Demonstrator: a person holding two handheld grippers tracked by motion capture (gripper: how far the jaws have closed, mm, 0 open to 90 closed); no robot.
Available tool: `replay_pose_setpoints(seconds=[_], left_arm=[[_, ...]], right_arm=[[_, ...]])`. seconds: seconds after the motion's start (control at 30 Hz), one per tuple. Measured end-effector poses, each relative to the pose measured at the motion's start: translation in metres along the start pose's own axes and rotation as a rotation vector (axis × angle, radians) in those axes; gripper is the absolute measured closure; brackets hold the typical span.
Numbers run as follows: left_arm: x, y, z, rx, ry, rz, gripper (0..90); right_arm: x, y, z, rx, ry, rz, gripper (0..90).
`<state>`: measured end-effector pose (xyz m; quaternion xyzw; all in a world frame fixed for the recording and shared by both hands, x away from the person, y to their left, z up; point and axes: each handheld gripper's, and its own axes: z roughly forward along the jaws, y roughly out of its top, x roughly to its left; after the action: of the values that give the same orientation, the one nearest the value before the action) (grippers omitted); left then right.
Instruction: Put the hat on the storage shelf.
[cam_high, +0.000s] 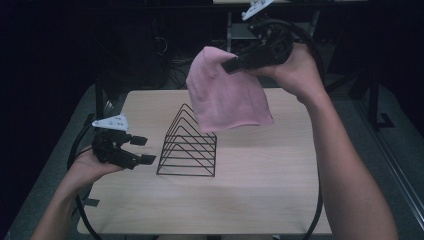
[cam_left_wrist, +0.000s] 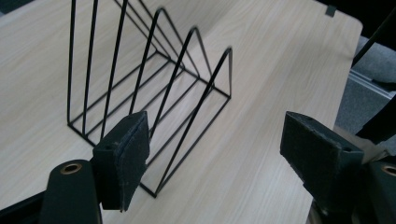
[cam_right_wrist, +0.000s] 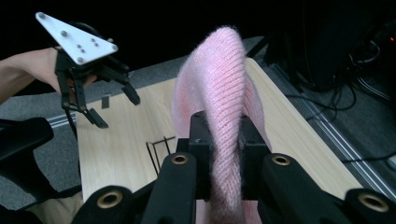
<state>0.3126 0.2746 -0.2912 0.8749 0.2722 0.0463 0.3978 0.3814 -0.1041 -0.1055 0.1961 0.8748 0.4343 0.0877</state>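
Dark surroundings frame a pale wood-grain table (cam_high: 260, 190) that fills the middle of the high view, with grey floor at its sides and cables in the shadow beyond its far edge.

Largest on show is a pink knitted cloth (cam_high: 227, 92), hanging in the air above the table's far half, toward twelve o'clock from the table's centre. Its top fold is pinched between the jaws of the right gripper (cam_high: 231, 65), which comes in from one o'clock; in the right gripper view the knit (cam_right_wrist: 224, 93) is squeezed tight between the two pads and rises above them.

Next is a black wire rack (cam_high: 189, 145) of triangular dividers, standing upright just left of the table's centre, below the cloth and apart from it.

At nine o'clock, the left gripper (cam_high: 142, 150) hovers beside the rack with jaws spread wide and nothing between them.
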Motion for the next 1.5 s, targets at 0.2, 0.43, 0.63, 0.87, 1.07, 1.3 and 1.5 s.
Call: replay_pose_setpoints(seconds=[0.2, 0.43, 0.63, 0.87, 1.07, 1.3, 1.5], left_arm=[[0.004, 0.015, 0.0, -0.03, -0.029, 0.006, 24.7], [0.009, 0.028, 0.001, -0.053, -0.04, 0.009, 25.9], [0.018, 0.028, 0.0, -0.091, -0.081, -0.017, 30.4], [0.029, 0.026, -0.008, -0.148, -0.134, -0.087, 48.6], [0.034, 0.022, -0.014, -0.154, -0.141, -0.075, 80.8], [0.041, 0.011, -0.007, -0.111, -0.115, -0.093, 82.6], [0.047, 0.011, 0.007, -0.068, -0.086, -0.093, 82.6]], right_arm=[[0.008, 0.015, 0.013, -0.001, 0.026, -0.03, 79.8], [0.023, 0.038, 0.036, -0.005, 0.07, -0.073, 79.8], [0.033, 0.051, 0.05, -0.02, 0.1, -0.102, 79.8], [0.042, 0.061, 0.069, -0.028, 0.138, -0.125, 79.8], [0.045, 0.059, 0.082, -0.04, 0.156, -0.118, 79.8], [0.035, 0.04, 0.098, -0.043, 0.154, -0.081, 79.6], [0.017, 0.017, 0.11, -0.052, 0.149, -0.024, 79.6]])
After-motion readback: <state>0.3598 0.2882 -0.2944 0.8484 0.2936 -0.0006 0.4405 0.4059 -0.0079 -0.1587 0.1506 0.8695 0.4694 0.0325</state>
